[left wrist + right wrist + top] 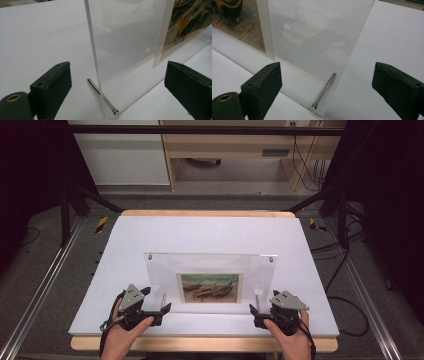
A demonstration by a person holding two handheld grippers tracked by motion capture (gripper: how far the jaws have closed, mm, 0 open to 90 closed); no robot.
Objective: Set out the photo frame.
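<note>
Left gripper (159,311): held in the person's left hand (120,337) at the near left of the table; jaws spread wide and gripping nothing, as seen in the left gripper view (117,85).
Left gripper and frame: the left lower corner of the clear frame (125,45) is seen between the parted jaws, touched by neither pad.
Right gripper (254,312): held in the person's right hand (292,340) at the near right; jaws likewise released and wide apart in the right gripper view (325,86).
Right gripper and frame: the right lower corner of the frame (312,37) is seen between the jaws, with clear space on both sides.
Frame (210,277): stood upright on the white table top (210,232), in its near half, between the two grippers.
Picture (210,288): a painted scene in browns and greens, held in the middle of the clear sheets; its edge is seen in both gripper views.
Left foot pin (102,96): a thin metal rod passed through the frame's lower left corner, lying on the table.
Right foot pin (324,91): a matching rod at the lower right corner.
Upper corners: small metal studs (150,255) are seen at both top corners.
Table edge (205,344): a wooden rim is seen beneath the white top.
</note>
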